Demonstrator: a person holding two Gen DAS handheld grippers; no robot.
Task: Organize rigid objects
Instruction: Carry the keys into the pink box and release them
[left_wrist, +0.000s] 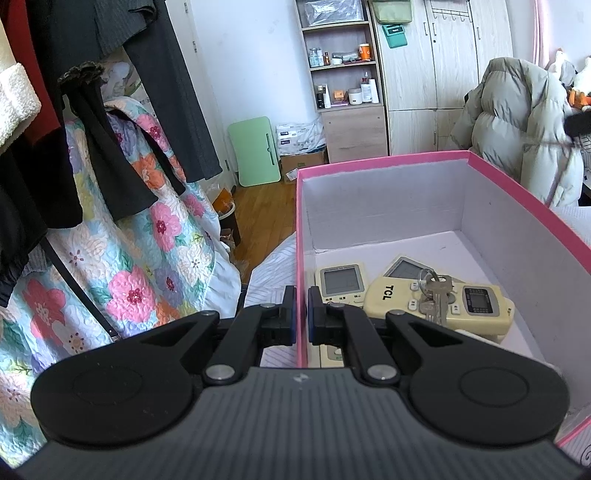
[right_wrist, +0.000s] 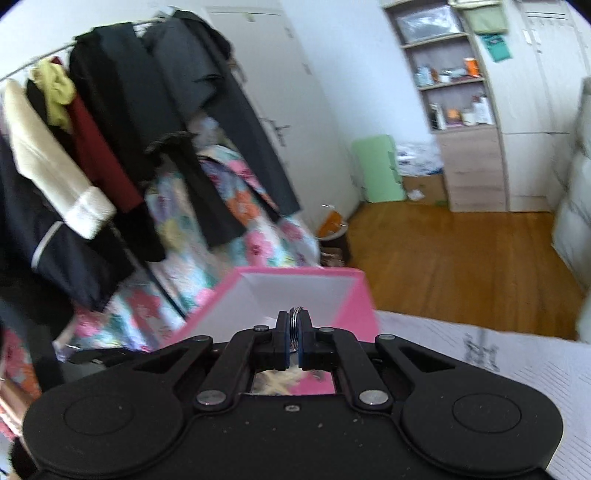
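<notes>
A pink box (left_wrist: 524, 192) with a white inside stands on the bed. In it lie a yellowed TCL remote (left_wrist: 439, 302), two more remotes (left_wrist: 341, 282) and a bunch of keys (left_wrist: 434, 291) on top. My left gripper (left_wrist: 301, 295) is shut on the box's left wall (left_wrist: 301, 229), one finger outside and one inside. In the right wrist view my right gripper (right_wrist: 294, 319) is shut on a metal key ring (right_wrist: 295, 325), just above the near side of the pink box (right_wrist: 354, 310). What hangs from the ring is hidden.
A clothes rack with dark coats (right_wrist: 122, 110) and a floral quilt (left_wrist: 122, 258) stands to the left. A shelf unit (left_wrist: 343, 74), wardrobe (left_wrist: 443, 74) and a puffy coat (left_wrist: 517, 122) stand beyond. Wooden floor (right_wrist: 461, 266) lies past the bed's edge.
</notes>
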